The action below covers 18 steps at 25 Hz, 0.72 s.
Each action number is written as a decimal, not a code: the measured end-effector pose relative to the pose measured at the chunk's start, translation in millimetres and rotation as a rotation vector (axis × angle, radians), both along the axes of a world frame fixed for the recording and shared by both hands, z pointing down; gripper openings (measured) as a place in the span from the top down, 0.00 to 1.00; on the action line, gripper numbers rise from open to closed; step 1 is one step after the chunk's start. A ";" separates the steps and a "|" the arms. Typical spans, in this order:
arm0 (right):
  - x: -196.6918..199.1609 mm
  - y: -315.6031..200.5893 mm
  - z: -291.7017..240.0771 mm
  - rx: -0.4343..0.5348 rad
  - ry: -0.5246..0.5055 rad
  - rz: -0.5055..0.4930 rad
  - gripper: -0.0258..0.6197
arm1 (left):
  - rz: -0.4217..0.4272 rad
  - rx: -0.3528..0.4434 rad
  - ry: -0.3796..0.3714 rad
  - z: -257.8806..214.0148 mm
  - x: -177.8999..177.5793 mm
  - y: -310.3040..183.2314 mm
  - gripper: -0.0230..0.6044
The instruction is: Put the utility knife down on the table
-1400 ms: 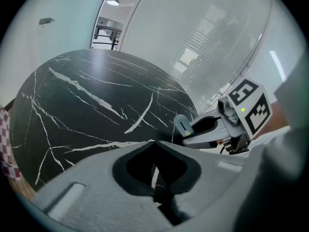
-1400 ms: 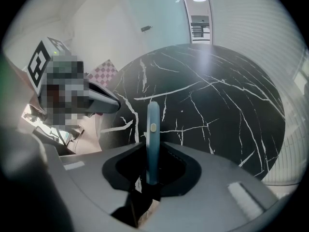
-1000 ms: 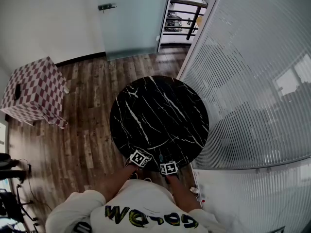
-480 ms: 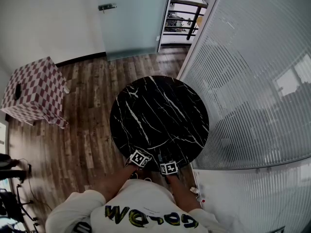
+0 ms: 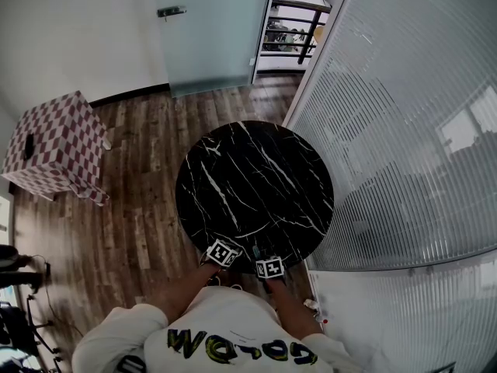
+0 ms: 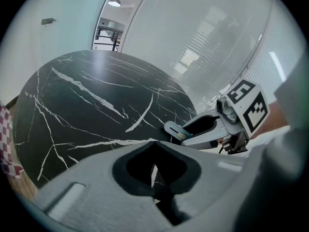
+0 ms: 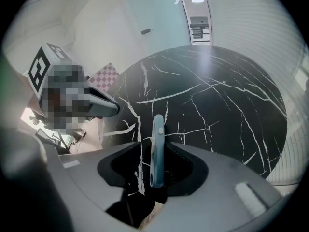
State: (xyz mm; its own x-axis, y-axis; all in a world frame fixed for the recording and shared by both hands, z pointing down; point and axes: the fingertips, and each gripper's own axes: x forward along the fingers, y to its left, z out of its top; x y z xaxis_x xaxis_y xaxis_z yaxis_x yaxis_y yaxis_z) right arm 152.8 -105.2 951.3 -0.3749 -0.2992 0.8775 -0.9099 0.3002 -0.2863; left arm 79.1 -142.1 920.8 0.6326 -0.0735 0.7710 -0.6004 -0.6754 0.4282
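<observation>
Head view: left tongs (image 5: 223, 249) and right tongs (image 5: 266, 261) sit side by side at the near edge of a round black marble surface (image 5: 256, 169). Each carries a cube (image 5: 224, 253) of square black-and-white markers. Yellow lettering (image 5: 233, 346) on the person's white top (image 5: 225, 309) runs upside down and is illegible.

Left gripper view: its jaws stand almost together, with nothing between them. The utility knife (image 6: 175, 129) pokes from the right tongs.

Right gripper view: its jaws have just been opening and stand wide apart. The blue-grey knife stands on edge between them.
</observation>
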 end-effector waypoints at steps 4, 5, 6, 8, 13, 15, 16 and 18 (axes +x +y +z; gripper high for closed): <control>1.5 -4.6 -3.6 0.018 -0.006 0.007 0.69 | -0.008 0.005 -0.001 -1.1 -3.3 -0.7 0.96; 1.7 -6.2 -5.2 0.025 -0.010 0.012 0.69 | -0.014 0.006 0.002 -2.2 -4.2 -1.3 0.96; 2.1 -7.4 -7.2 0.031 -0.013 0.017 0.69 | -0.023 0.007 0.009 -3.8 -5.1 -1.7 0.96; 3.4 -8.3 -11.0 0.042 -0.012 0.026 0.69 | -0.040 0.008 0.023 -7.4 -6.7 -1.2 0.96; 4.7 -9.5 -18.0 0.062 -0.010 0.033 0.69 | -0.059 0.008 0.030 -9.2 -12.9 2.8 0.96; 5.3 -11.6 -22.0 0.081 -0.020 0.038 0.69 | -0.074 0.016 0.045 -13.1 -12.5 2.2 0.96; 4.7 -13.2 -25.0 0.096 -0.031 0.041 0.69 | -0.082 0.021 0.055 -16.5 -11.8 1.8 0.96; 3.8 -17.8 -37.4 0.131 -0.041 0.048 0.69 | -0.093 0.038 0.077 -25.9 -10.9 0.6 0.96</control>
